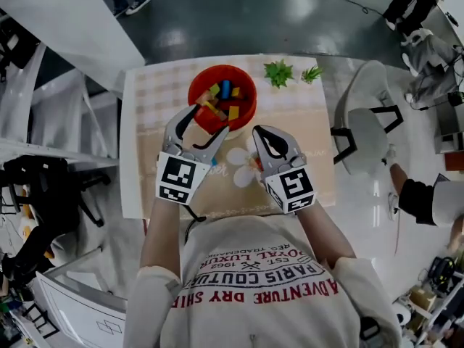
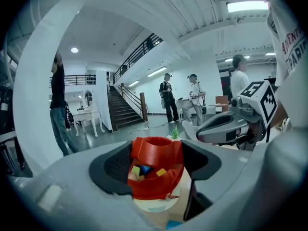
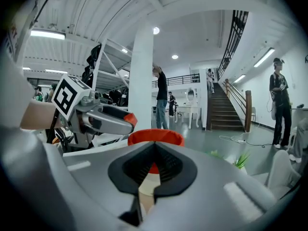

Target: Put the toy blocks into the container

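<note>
On the bench (image 1: 145, 129), the container (image 1: 247, 75) holds the toy blocks (image 1: 221, 100).

Left tool (image 1: 210, 119): jaws wide apart, empty, hovering over the near rim. Right tool (image 1: 259, 131): jaws closed on nothing, just beside it.

Risk: if the left tool dips, it could clip the rim and tip blocks out.

The left gripper view shows the blocks inside, while the right gripper view shows only the rim. A blue piece (image 2: 173, 224) lies under the left tool, possibly a stray block; unconfirmed.

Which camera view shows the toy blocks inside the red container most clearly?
The head view: it looks down into the red container, so the toy blocks lie in plain sight. The left gripper view shows only a few blocks, partly behind the container's wall. The right gripper view shows only its rim, no blocks.
</note>
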